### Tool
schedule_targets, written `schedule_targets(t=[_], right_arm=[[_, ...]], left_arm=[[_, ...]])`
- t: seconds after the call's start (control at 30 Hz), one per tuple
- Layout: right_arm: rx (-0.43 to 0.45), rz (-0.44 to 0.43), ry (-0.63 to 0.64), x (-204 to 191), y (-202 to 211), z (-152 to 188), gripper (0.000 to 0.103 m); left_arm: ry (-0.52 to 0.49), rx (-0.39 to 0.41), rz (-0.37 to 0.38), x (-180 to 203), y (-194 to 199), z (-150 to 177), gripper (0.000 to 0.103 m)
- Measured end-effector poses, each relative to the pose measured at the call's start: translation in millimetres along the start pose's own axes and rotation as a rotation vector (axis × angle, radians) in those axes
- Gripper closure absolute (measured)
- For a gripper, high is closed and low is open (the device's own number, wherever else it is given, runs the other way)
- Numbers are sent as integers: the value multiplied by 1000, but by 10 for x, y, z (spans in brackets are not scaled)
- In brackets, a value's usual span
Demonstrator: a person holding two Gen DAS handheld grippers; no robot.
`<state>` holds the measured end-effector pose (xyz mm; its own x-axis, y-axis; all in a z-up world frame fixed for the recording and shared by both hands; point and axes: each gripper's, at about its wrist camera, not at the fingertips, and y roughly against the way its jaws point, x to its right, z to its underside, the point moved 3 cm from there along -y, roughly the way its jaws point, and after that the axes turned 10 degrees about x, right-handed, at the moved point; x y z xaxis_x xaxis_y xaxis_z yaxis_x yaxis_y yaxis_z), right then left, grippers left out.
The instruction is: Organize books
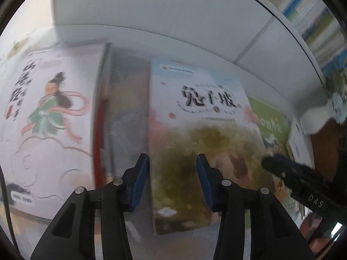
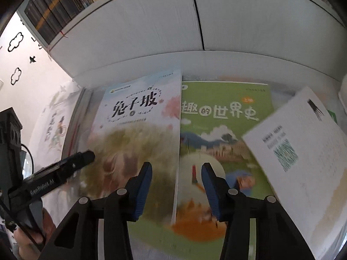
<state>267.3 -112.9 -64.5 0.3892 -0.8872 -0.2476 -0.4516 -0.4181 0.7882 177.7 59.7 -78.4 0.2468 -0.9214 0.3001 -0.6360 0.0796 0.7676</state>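
Near the bench's back edge, both grippers, left and right, hover with fingers parted, apparently empty; straddle the rabbit-hill book at its side edges, then clench.

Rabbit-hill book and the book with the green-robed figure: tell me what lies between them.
In the left wrist view, between the rabbit-hill book and the green-robed figure book lies a blurred dark cover, too smeared to identify.
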Motion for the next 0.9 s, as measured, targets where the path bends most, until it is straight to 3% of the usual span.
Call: schedule_targets(t=[0.1, 0.3, 0.5, 0.57, 0.67, 0.8, 0.9], right_arm=[[-6, -73, -4, -71, -54, -13, 52], [-50, -102, -14, 35, 171, 207, 52], [-89, -95, 58, 116, 804, 943, 52], [-122, -93, 55, 181, 978, 1292, 52], [-194, -126, 11, 325, 1048, 1712, 53], [-174, -112, 37, 371, 1313, 1908, 54], [-176, -106, 7, 515, 1430, 2025, 61]], left_arm=[[20, -10, 11, 68, 42, 49, 60], [69, -15, 67, 183, 495, 480, 60], [66, -113, 86, 276, 928, 1424, 60], [47, -101, 83, 283, 1084, 1658, 60], [72, -114, 80, 243, 1237, 1839, 60], [134, -124, 63, 121, 1409, 1991, 60], [180, -149, 99, 93, 1431, 2103, 60]])
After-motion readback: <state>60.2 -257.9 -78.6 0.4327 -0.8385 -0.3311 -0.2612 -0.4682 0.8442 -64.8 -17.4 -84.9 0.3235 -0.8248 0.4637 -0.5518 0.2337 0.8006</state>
